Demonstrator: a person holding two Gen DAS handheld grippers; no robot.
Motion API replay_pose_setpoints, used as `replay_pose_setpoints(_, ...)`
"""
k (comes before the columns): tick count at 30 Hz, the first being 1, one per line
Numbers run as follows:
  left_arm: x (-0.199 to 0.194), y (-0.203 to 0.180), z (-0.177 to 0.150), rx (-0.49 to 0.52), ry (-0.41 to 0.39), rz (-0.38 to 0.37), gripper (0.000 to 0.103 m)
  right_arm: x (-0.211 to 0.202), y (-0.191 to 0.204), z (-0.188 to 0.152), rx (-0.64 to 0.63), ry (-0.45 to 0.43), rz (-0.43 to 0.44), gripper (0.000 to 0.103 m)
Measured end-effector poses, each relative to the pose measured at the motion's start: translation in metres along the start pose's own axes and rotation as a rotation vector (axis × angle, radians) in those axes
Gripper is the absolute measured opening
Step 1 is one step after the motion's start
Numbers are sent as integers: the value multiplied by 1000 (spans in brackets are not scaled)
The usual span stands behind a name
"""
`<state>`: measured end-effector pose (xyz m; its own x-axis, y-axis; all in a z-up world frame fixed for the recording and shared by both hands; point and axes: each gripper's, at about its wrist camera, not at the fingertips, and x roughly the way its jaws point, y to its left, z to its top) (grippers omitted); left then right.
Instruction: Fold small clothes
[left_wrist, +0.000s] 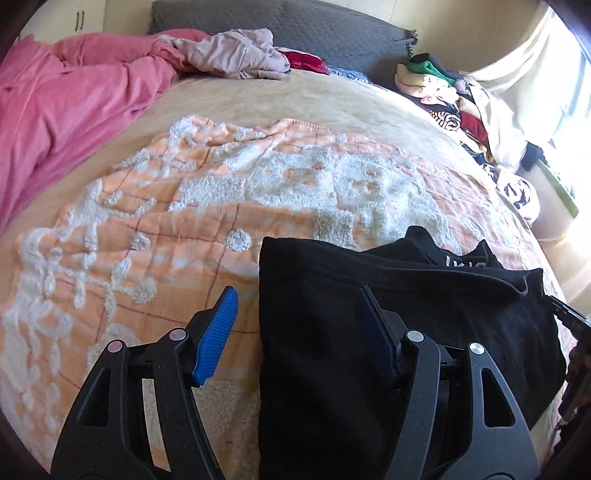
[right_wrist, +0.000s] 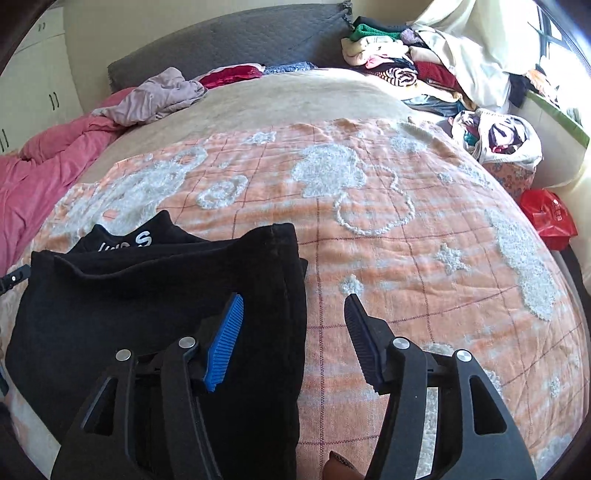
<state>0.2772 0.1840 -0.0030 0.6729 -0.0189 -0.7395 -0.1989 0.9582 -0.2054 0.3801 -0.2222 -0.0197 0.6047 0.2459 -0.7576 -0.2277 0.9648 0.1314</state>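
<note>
Only your right view shows the red bag (right_wrist: 548, 218) beyond the one black garment (right_wrist: 155, 317); both your left gripper (left_wrist: 295, 332) and right gripper (right_wrist: 293, 336) are spread, empty.

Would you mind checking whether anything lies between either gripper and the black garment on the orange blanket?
Nothing visible does: the black fabric garment lies directly beneath the open left gripper and right gripper.

Orange-white tufted blanket (right_wrist: 369, 258) over beige bedspread (left_wrist: 295, 99); pink duvet (left_wrist: 55, 110) bunched beside it; red bag (right_wrist: 548, 218) off bed's edge.
</note>
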Motion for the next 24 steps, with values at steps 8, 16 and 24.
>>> replay_pose_setpoints(8,14,2,-3,-26,29,-60,15,1,18,-3,-68,-25,40,14)
replay_pose_setpoints(16,-19,-3,13,-31,-101,-68,5,-24,-10,10,83,-137,95,6)
replay_pose_setpoints(24,11,-8,4,12,-41,36,7,-3,1,1,24,-83,-4,7)
